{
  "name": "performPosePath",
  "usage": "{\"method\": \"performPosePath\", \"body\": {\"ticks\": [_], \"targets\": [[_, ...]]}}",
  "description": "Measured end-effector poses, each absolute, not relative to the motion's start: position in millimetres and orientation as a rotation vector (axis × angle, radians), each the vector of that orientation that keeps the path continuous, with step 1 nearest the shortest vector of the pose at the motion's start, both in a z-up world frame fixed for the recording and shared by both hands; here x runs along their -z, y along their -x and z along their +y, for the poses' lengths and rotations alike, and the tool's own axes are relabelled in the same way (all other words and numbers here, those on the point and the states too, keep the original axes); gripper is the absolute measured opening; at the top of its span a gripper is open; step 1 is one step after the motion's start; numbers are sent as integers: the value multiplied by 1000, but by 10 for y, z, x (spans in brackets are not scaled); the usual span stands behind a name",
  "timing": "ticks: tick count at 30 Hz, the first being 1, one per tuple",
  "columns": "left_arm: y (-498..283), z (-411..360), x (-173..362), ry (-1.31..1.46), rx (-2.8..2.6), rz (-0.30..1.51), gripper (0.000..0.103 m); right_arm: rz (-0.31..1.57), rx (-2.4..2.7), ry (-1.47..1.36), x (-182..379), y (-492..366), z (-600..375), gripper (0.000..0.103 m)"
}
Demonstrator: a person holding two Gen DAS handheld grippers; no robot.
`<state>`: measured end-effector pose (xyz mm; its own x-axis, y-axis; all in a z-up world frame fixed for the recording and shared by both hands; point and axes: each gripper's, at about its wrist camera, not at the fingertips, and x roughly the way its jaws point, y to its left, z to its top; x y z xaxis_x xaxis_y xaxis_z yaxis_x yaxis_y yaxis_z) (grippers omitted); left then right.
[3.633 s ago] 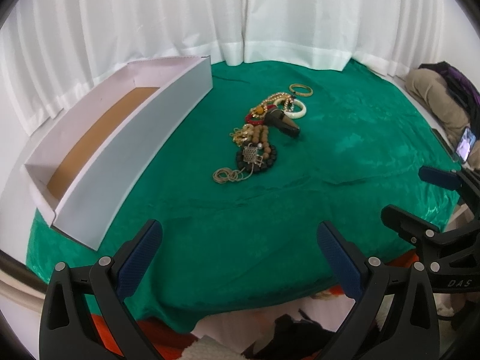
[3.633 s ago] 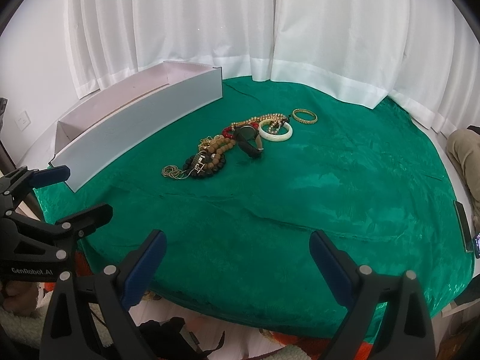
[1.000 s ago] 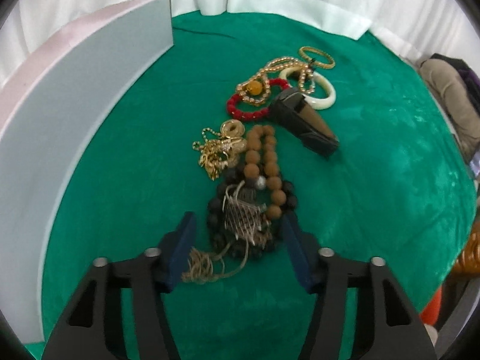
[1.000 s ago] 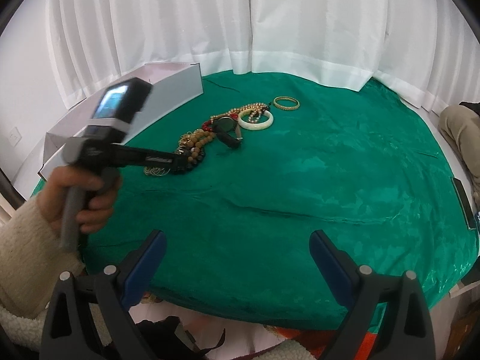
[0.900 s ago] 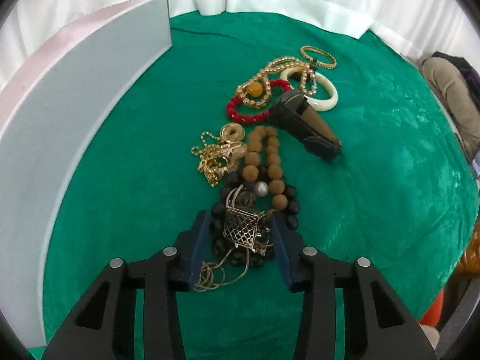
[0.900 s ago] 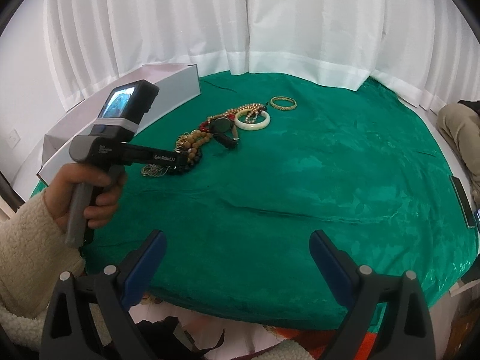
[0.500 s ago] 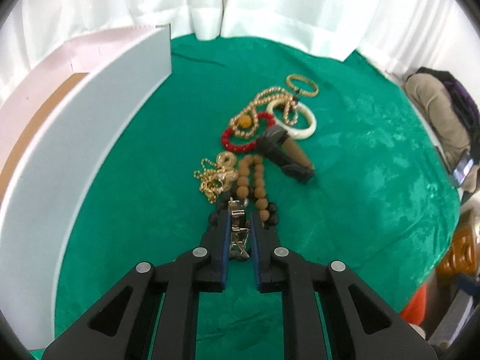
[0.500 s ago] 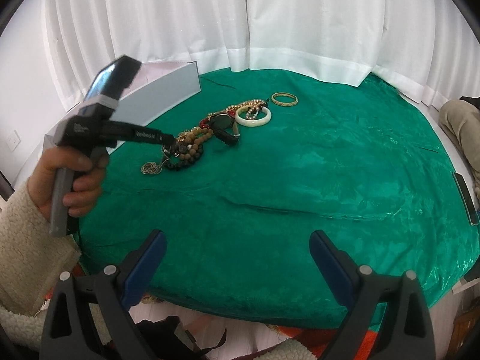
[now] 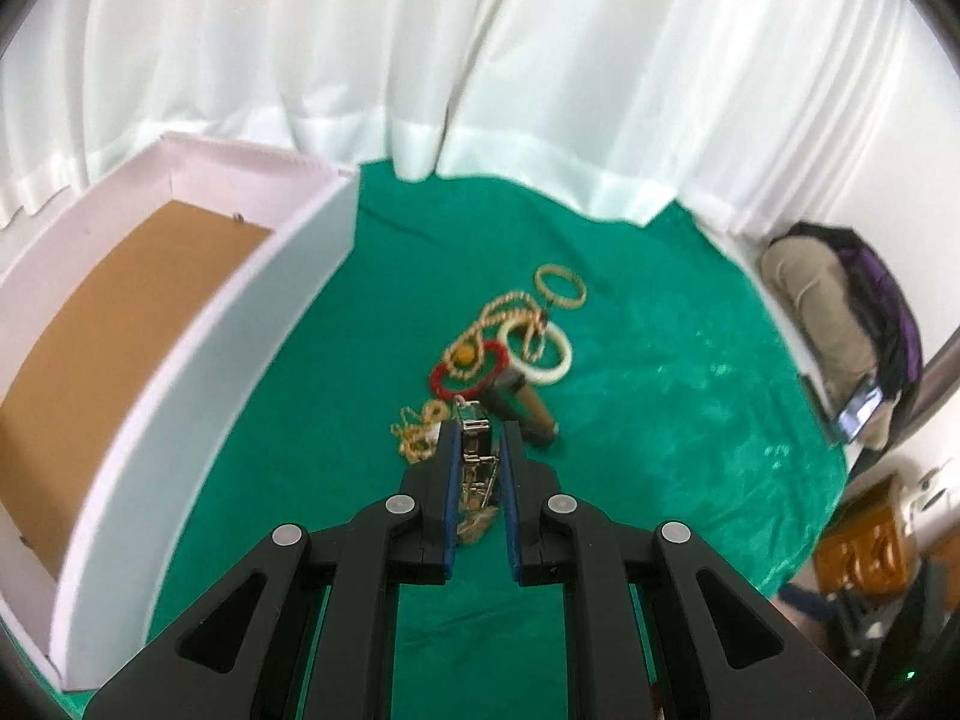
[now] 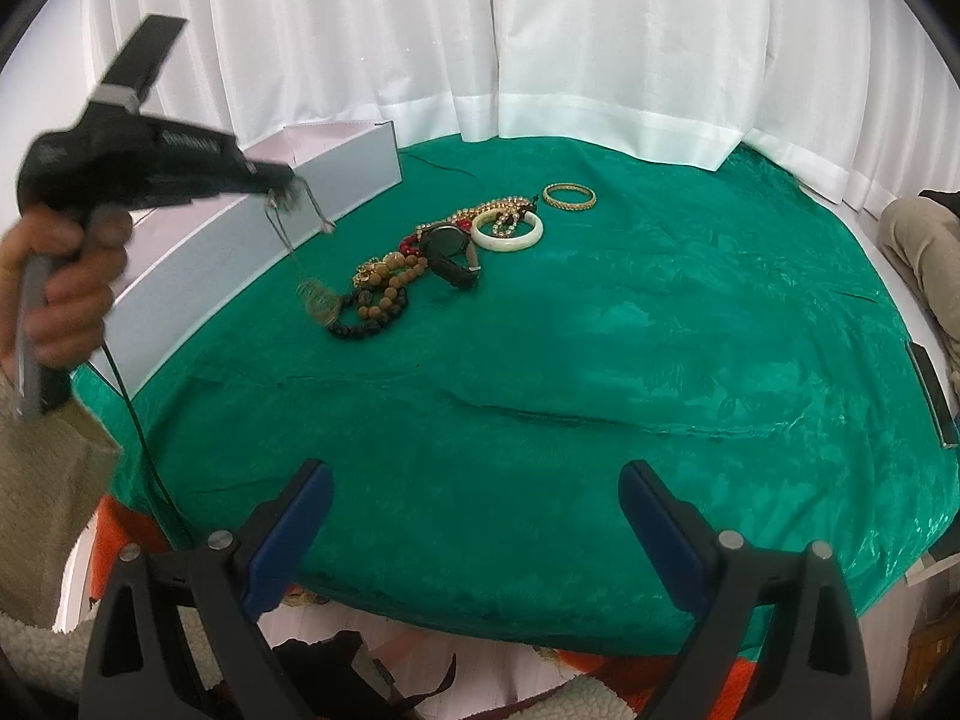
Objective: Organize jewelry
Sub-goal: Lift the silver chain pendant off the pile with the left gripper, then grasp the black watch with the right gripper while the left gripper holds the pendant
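My left gripper [image 9: 479,441] is shut on a gold mesh pendant necklace [image 9: 476,456] and holds it high above the green cloth. In the right wrist view the left gripper [image 10: 282,180] shows at the left with the necklace's chain [image 10: 303,252] hanging down toward the cloth. The jewelry pile lies mid-table: a black bead bracelet [image 10: 366,324], brown wooden beads [image 10: 393,282], a watch [image 10: 450,252], a white bangle [image 10: 507,232], a gold bangle [image 10: 569,194] and a red bracelet [image 9: 465,373]. My right gripper [image 10: 474,516] is open and empty near the table's front edge.
A long white box [image 9: 198,372] with a brown floor stands at the left of the cloth, its opening below and left of the held necklace. White curtains hang behind the table. A phone [image 10: 930,390] lies at the right edge.
My left gripper closed on the mesh pendant necklace, lifted it off the pile and moved up and left toward the white box. The right gripper has stayed put.
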<state>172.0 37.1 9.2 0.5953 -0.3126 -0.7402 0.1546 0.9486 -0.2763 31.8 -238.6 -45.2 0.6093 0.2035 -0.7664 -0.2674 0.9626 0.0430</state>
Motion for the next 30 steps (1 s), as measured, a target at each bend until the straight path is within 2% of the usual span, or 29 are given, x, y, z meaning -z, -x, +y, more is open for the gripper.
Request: {"method": "performPosePath", "body": {"ticks": [11,16,19,22,24,25,30], "targets": [[-1586,729,-307,220,224,869,11,874,-278,57,398,-530,-2421,98],[-1542,881,-323,224,191,867,11,832,-364,141,304,-1215,-2176,98],[-1524,955,-317,238,174,870,11,892,-481,150,445,-1808,-1887,97],[-1496,1006,-324,242,165,872,11,989,-505,209,738,-2316,-1597,70],[-1486,1040,-329,243,162,875,11,1050,-505,282,997,-2597,-1417,62],[-1483,1048,-333,242,162,876,11,1078,-498,317,1116,-2695,-1354,47],[-1468,1135,-400,241,166,872,11,1071,-510,341,1036,-2707,-1374,38]]}}
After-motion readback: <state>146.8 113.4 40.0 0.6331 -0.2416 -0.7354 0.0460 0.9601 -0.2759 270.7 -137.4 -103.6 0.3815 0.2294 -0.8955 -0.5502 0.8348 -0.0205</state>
